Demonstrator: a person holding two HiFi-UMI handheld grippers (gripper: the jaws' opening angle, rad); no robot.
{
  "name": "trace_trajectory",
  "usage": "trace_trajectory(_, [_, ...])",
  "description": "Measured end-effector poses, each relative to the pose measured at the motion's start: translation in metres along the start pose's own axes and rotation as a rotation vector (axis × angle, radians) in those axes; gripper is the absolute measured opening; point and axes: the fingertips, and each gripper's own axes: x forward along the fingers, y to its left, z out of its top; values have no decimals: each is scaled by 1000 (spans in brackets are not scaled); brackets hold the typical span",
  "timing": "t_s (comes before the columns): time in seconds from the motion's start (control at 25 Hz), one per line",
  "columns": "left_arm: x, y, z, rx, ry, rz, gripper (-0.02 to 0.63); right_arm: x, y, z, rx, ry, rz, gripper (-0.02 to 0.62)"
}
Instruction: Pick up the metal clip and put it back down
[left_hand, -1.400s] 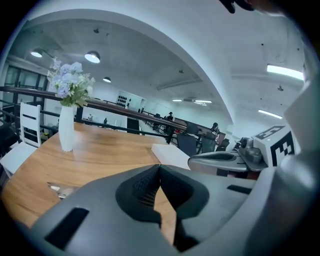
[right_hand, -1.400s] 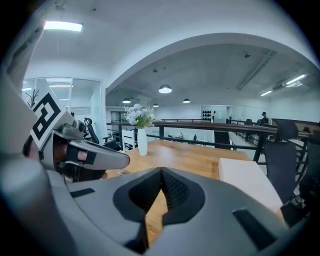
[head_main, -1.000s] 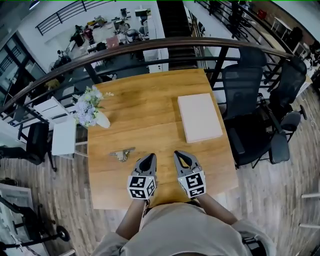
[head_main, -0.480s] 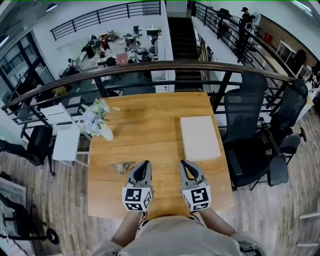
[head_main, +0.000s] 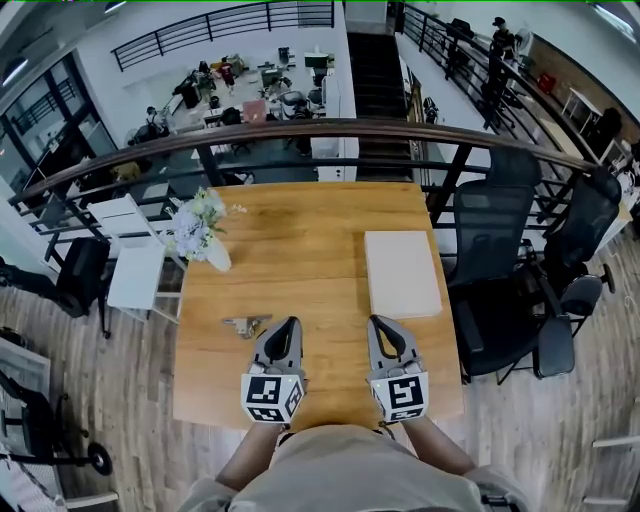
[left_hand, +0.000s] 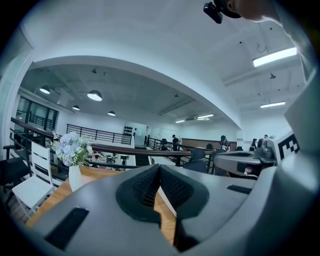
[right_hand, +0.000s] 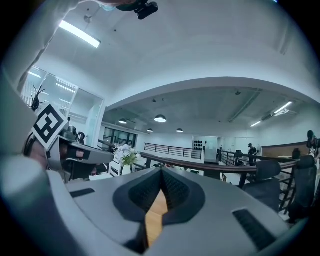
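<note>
The metal clip (head_main: 246, 325) lies flat on the wooden table (head_main: 300, 240), near its left front part. My left gripper (head_main: 288, 327) hovers just right of the clip, jaws shut and empty, tips pointing away from me. My right gripper (head_main: 381, 325) is held beside it, further right, also shut with nothing between its jaws. In the left gripper view the left gripper (left_hand: 159, 169) shows closed tips with table wood below; the clip is not seen there. The right gripper (right_hand: 161, 172) looks the same in the right gripper view.
A white vase of pale flowers (head_main: 203, 236) stands at the table's left edge. A flat white box (head_main: 402, 272) lies on the right side. A curved railing (head_main: 330, 130) runs behind the table. Black office chairs (head_main: 500, 250) stand to the right.
The head view has shifted, so the table sits lower in the frame. Both grippers stay side by side and shut. The clip has not moved on the table.
</note>
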Motion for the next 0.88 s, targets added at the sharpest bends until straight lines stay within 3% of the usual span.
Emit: trace_trajectory(0.88, [-19,-11,3,-6,-21,0,23,-11,10,7,13,-7,32,26])
